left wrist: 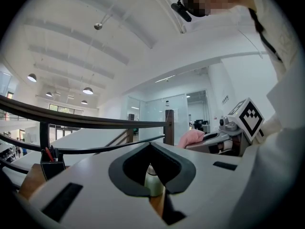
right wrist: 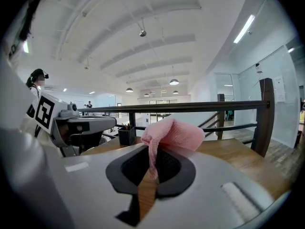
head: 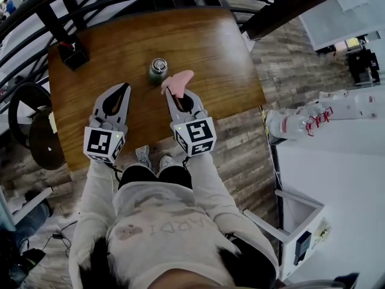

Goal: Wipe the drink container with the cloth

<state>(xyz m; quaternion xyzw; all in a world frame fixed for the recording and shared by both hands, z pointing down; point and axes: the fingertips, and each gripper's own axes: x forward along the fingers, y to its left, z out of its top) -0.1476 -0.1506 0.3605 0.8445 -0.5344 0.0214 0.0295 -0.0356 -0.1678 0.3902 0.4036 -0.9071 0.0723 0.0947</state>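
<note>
Metal-capped, greenish drink container (head: 157, 70) stands upright on the wooden table (head: 228, 53), towards its far side, untouched; pink cloth (head: 177, 83) hangs just beside it on the right, one fold pinched in the closed tips of my right claw (head: 175, 94), the rest bunched over the jaws; my left claw (head: 124, 89) hovers near the container's other side, jaws together on nothing, the container showing beyond them in the left gripper view; both claws point roughly level towards it; a black pen holder (head: 73, 54) sits well apart at the table's far left corner. I judge the wiping not yet begun: cloth in hand, no contact made. Next, I reckon, my right claw must bring the cloth against the container's wall, while my left opens to steady it so it neither tips nor slides.
</note>
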